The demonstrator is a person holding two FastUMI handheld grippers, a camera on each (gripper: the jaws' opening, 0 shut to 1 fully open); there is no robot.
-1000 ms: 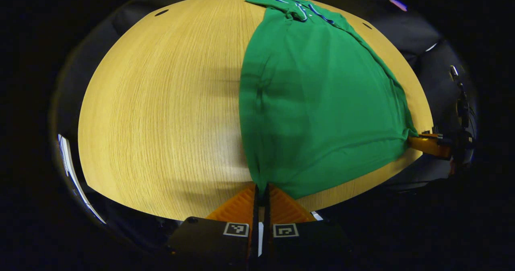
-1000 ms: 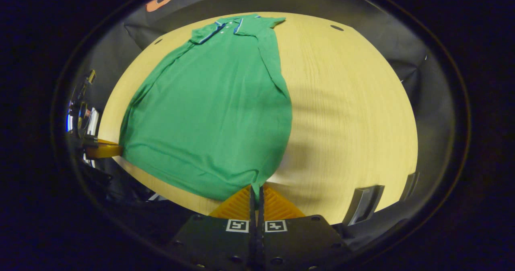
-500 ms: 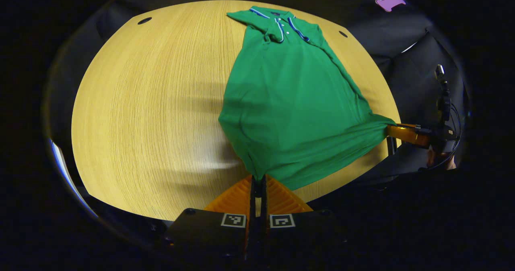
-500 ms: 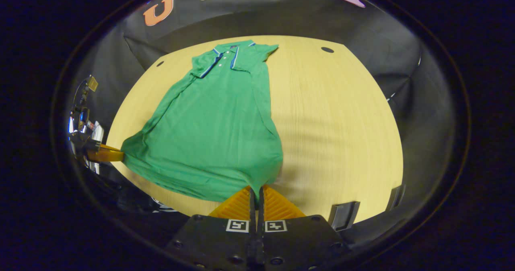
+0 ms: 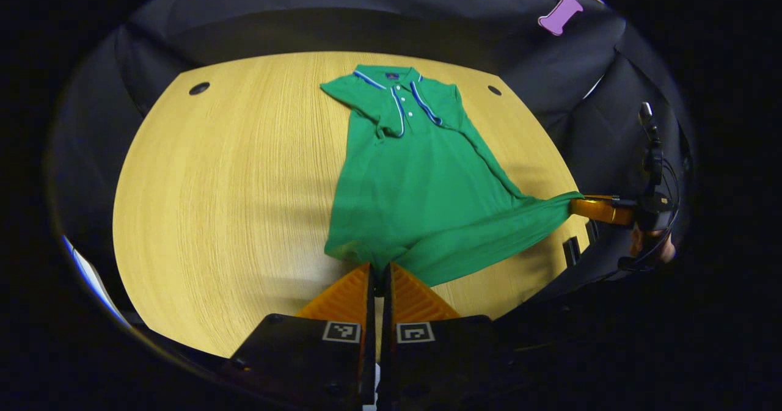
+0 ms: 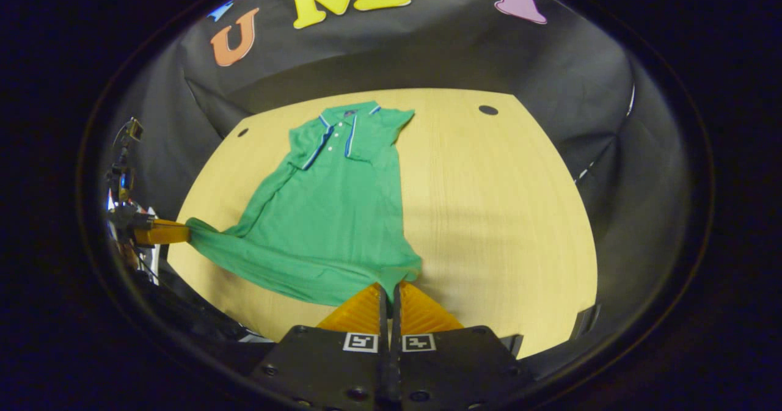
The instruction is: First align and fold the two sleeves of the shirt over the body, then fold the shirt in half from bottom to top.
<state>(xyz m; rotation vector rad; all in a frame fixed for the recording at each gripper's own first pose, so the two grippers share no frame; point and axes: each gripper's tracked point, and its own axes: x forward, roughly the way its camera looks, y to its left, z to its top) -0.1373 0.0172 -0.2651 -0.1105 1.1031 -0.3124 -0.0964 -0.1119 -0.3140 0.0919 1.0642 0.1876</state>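
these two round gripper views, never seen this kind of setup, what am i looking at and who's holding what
No robot arm here: a person carries a two-finger gripper in each hand, and a fisheye camera rides on each one, looking forward along its fingers.

In the left gripper view, the left gripper sits at the bottom, pinching one bottom corner of a green polo shirt with blue-and-white collar trim. In the right gripper view, the right gripper pinches the other bottom corner. Each view also shows the other gripper off to the side.

The shirt lies on a pale round wooden table, collar at the far end, hem lifted off the table.
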